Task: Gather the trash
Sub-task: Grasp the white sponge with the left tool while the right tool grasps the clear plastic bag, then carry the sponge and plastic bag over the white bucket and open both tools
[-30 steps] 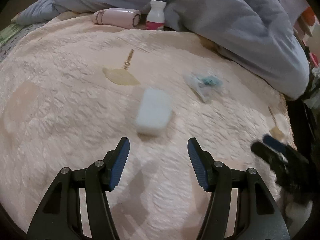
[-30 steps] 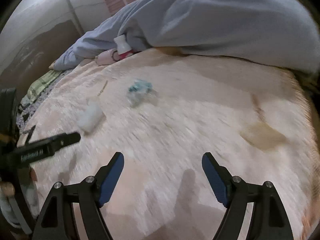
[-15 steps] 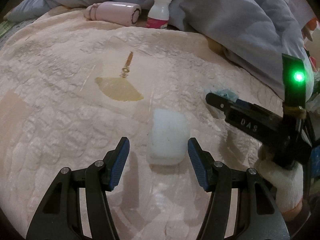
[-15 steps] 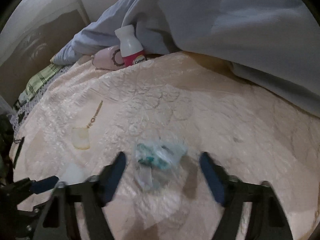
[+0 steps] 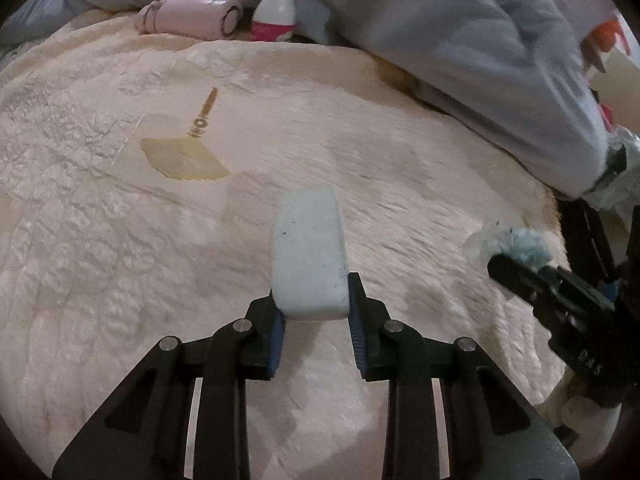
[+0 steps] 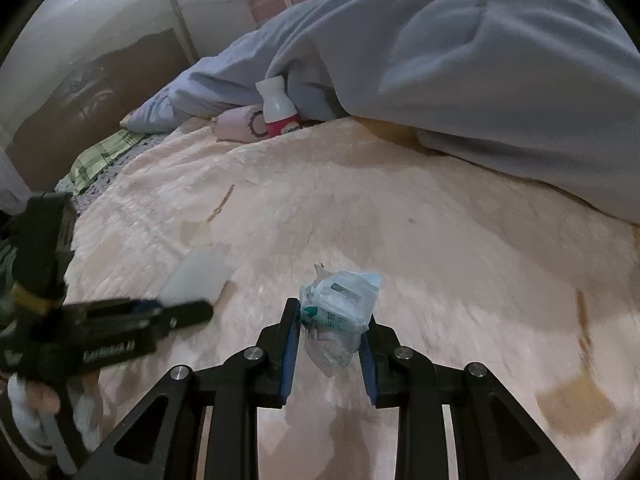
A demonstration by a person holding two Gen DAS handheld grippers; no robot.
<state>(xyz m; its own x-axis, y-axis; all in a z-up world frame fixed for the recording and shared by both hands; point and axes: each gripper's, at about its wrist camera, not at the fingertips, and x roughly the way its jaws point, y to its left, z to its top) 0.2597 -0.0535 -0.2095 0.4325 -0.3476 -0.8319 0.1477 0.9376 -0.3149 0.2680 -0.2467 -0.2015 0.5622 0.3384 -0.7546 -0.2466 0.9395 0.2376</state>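
A pale white block (image 5: 308,248) lies on the peach bedspread (image 5: 100,240). My left gripper (image 5: 314,292) is closing on the block's near end, with both blue pads pressed against its sides. To the right, a crumpled clear wrapper with teal print (image 6: 340,304) sits between the pads of my right gripper (image 6: 332,320), whose jaws are closing and squeezing it from both sides. The left wrist view shows the wrapper (image 5: 520,242) at the tip of the right gripper (image 5: 516,270) near the bed's right edge. In the right wrist view the block (image 6: 196,276) and left gripper (image 6: 192,312) are blurred.
A grey-blue duvet (image 5: 460,48) is heaped along the far and right side of the bed. Beside it lie a pink roll (image 5: 188,16) and a white bottle with a pink label (image 6: 280,110). A yellow fan-shaped patch (image 5: 184,160) marks the bedspread. A gloved hand (image 6: 32,400) holds the left gripper.
Both grippers moved in over their objects and went from wide open to closed: the left onto the white block, the right onto the wrapper.
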